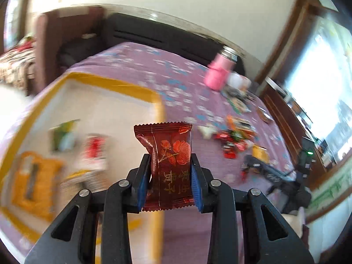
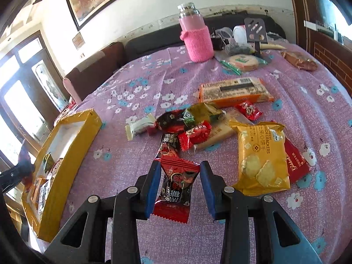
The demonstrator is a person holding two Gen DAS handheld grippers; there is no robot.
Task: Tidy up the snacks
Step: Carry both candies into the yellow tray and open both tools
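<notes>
My left gripper (image 1: 170, 158) is shut on a dark red packet with a rose print (image 1: 169, 140), held upright between the blue pads over the right edge of a yellow-rimmed white box (image 1: 118, 84). Several snacks lie blurred inside the box. In the right wrist view the same box (image 2: 72, 145) stands at the left. The left gripper (image 2: 21, 167) hangs over it with the dark packet. My right gripper (image 2: 180, 165) is closed around a red and black candy packet (image 2: 176, 184) just above the purple flowered cloth (image 2: 136, 165); the packet's wide top reaches both pads.
A loose pile lies ahead of the right gripper: a yellow cracker bag (image 2: 261, 154), a red flat pack (image 2: 297, 165), small red candies (image 2: 195, 134), a long orange pack (image 2: 235, 90). A pink bottle (image 2: 195, 41) and clutter stand at the back, by a dark sofa.
</notes>
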